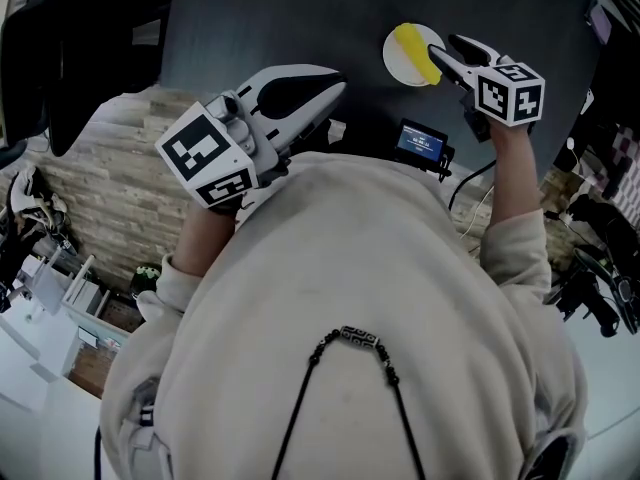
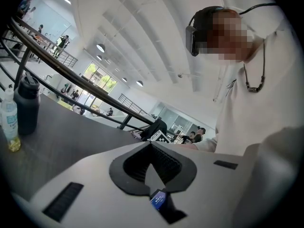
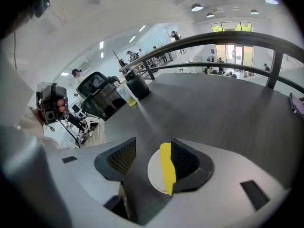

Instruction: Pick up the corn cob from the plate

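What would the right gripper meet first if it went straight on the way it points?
Likely the corn cob on the plate, in line with the open right gripper; depth unclear.

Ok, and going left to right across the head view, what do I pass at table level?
left gripper → white plate with the corn cob lying on it → right gripper. The small screen sits below the plate in the same stretch, so it is left out of the order.
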`<state>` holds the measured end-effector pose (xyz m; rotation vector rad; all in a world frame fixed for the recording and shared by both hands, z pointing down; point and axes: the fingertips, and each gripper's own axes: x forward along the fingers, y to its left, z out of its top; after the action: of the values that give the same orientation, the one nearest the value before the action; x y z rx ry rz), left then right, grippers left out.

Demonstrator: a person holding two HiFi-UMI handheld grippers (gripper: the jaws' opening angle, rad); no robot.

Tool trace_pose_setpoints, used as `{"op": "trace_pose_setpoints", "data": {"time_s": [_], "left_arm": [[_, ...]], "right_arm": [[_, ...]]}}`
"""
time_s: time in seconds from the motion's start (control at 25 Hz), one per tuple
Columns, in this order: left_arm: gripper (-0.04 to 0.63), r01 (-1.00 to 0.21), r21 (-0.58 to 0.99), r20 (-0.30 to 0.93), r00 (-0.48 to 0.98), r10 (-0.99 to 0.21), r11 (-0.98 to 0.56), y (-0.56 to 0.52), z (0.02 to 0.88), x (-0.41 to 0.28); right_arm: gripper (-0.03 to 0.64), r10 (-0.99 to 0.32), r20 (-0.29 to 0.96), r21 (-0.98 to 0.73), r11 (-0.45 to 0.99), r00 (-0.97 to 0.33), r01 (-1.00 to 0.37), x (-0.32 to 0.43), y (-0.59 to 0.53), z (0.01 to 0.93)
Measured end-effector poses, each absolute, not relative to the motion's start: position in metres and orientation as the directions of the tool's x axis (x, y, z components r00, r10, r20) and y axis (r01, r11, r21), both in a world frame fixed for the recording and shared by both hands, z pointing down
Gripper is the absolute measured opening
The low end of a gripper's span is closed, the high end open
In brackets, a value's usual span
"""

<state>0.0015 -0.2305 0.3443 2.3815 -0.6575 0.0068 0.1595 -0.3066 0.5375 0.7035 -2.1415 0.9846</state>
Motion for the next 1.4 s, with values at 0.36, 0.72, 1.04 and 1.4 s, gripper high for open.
{"op": "trace_pose_setpoints", "data": {"time_s": [0.36,0.72,1.04,1.4], "left_arm": [[0.006,-0.479,0.607,0.183,0.861,-0.475,-0.634,-0.232,0.35,-0.007],[0.005,-0.503,0.607,0.196,0.845,-0.497,-0.615,-0.23,0.353,-0.011],[0.006,-0.505,0.623,0.18,0.836,-0.519,-0.597,-0.226,0.353,-0.017],[0.005,-0.513,0.63,0.181,0.827,-0.532,-0.583,-0.224,0.355,-0.017]], "right_arm": [[0.242,-0.163,0.771,-0.43,0.579,-0.615,-0.692,0.153,-0.306,0.554],[0.258,-0.113,0.791,-0.423,0.609,-0.601,-0.671,0.15,-0.301,0.571],[0.281,-0.078,0.806,-0.414,0.633,-0.586,-0.654,0.146,-0.299,0.581],[0.316,-0.032,0.863,-0.357,0.666,-0.504,-0.655,0.146,-0.294,0.616]]}}
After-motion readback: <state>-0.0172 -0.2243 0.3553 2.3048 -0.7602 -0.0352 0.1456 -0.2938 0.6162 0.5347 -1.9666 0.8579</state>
